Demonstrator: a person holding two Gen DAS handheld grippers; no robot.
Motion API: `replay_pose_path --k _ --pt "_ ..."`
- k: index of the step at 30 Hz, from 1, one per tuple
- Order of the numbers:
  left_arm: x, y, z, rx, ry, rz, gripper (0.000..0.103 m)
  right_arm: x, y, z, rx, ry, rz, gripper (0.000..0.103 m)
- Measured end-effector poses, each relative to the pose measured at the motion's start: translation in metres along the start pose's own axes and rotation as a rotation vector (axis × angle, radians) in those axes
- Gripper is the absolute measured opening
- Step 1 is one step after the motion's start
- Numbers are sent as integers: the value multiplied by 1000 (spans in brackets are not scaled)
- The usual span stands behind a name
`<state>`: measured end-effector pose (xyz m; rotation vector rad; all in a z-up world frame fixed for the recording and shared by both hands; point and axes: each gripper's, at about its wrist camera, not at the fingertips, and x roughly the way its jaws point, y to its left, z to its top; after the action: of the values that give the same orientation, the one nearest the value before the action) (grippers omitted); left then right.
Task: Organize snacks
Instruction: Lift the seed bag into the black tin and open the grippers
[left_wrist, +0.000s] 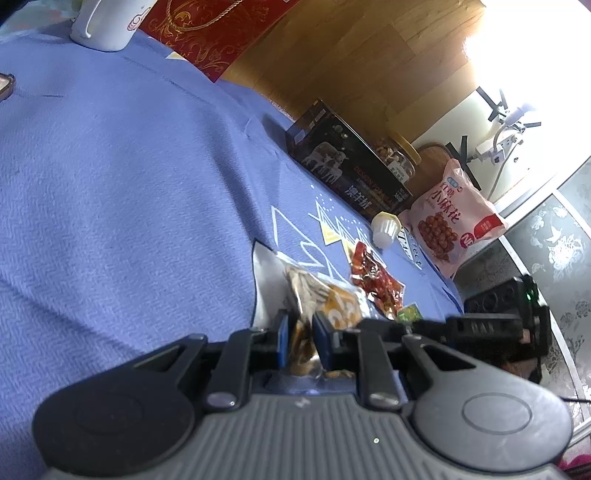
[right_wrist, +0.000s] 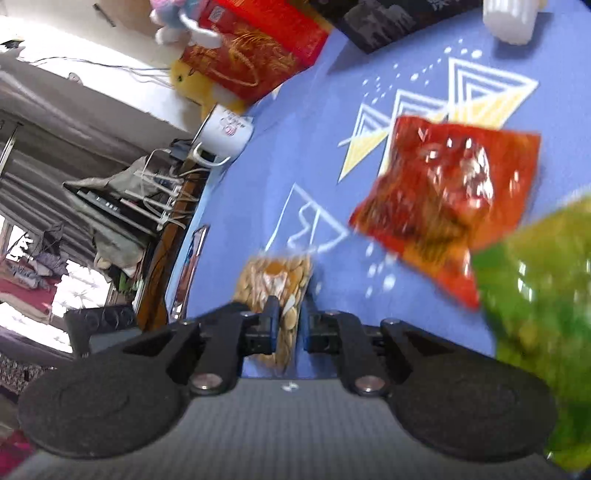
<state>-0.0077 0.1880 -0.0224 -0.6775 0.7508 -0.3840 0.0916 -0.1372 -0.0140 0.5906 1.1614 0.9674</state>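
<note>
My left gripper (left_wrist: 301, 326) is shut on the near end of a clear packet of pale seeds with an orange label (left_wrist: 332, 302), which lies on the blue tablecloth (left_wrist: 129, 184). In the right wrist view my right gripper (right_wrist: 290, 312) is shut on a similar clear seed packet (right_wrist: 275, 280); whether it is the same packet I cannot tell. The right gripper's black body (left_wrist: 498, 325) sits close on the right in the left wrist view. A red snack packet (left_wrist: 373, 280) (right_wrist: 450, 192) lies just beyond. A green packet (right_wrist: 535, 295) is blurred at the right; a small green packet (left_wrist: 408, 314) lies beside the red one.
A pink snack bag (left_wrist: 450, 221), a white ribbed cup (left_wrist: 386, 229), a black box (left_wrist: 347, 166) and a jar of nuts (left_wrist: 397, 158) stand along the table edge. A white mug (right_wrist: 225, 133) and red gift bag (right_wrist: 258, 48) sit farther off, near a yellow plush toy (right_wrist: 192, 85).
</note>
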Motion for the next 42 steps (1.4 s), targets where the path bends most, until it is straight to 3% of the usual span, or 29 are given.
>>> replay_pose_path --k 7,11,17,23,30,34,37,39,42 --pt "4 -16 1 23 -5 22 17 -9 20 -12 -84 -56 -23 14" --pt "17 -33 16 44 1 -2 17 -25 26 1 -126 -136 -42 13" --pt "49 -74 50 157 4 -2 18 -50 26 24 -168 -236 -93 14" --pt "87 -117 106 274 -42 4 19 -78 18 73 -184 -329 -111 14" --pt "161 -149 195 387 -100 66 22 -87 15 167 -278 -439 -220 15" --pt "206 -141 225 388 -95 120 22 -72 -3 213 -314 -434 -293 15" --pt "227 -129 230 391 -87 180 28 -52 -18 233 -340 -393 -339 17" --pt "234 -126 229 404 -88 220 44 -39 -24 238 -364 -363 -368 20" --pt "232 -131 226 435 -101 225 51 -23 -27 236 -399 -330 -404 25"
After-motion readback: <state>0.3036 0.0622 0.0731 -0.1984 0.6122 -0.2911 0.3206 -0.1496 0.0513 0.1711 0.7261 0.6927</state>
